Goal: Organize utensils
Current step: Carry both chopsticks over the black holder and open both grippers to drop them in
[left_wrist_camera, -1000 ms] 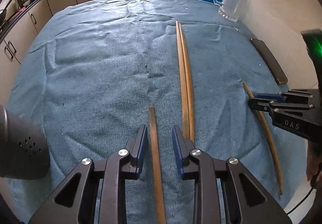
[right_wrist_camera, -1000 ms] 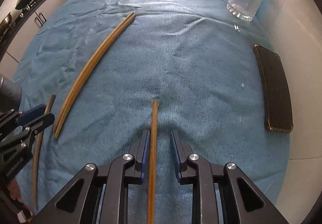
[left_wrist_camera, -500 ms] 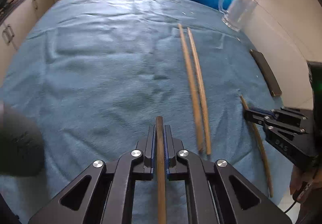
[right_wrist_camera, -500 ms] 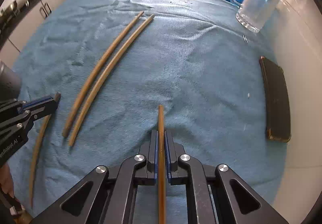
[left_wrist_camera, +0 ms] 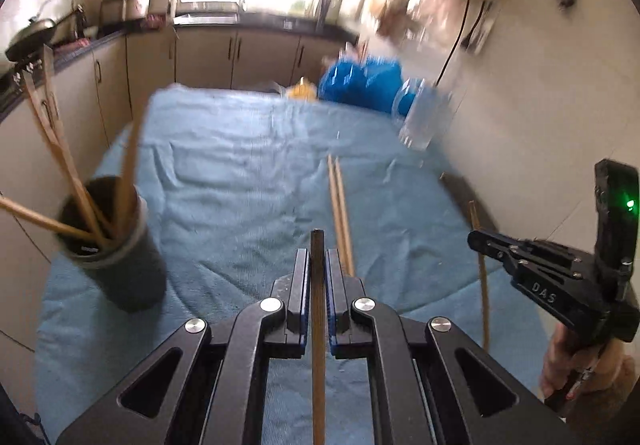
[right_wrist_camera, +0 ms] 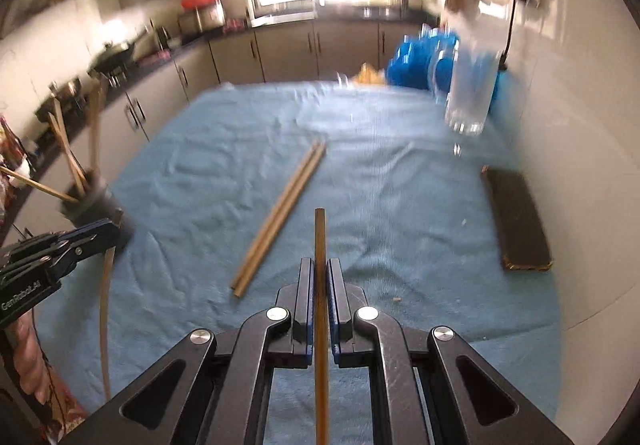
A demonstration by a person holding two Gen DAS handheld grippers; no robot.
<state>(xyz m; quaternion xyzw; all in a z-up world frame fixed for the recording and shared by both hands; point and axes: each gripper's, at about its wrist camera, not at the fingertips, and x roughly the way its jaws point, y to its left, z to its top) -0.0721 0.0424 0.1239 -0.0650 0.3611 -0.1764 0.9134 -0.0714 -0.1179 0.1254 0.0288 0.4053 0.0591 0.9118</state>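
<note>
Blue towelling covers the bench [left_wrist_camera: 240,173] in a kitchen; the dark holder [left_wrist_camera: 114,249], already bristling with sticks, stands off to the left, nearer the left gripper [left_wrist_camera: 318,285]. Each set of fingers is clenched on one chopstick, left chopstick [left_wrist_camera: 318,345] and right chopstick [right_wrist_camera: 321,325], its length running along the right gripper [right_wrist_camera: 320,293]. Legible: "DAS" and "GenRobot.AI" on the grippers.
</note>
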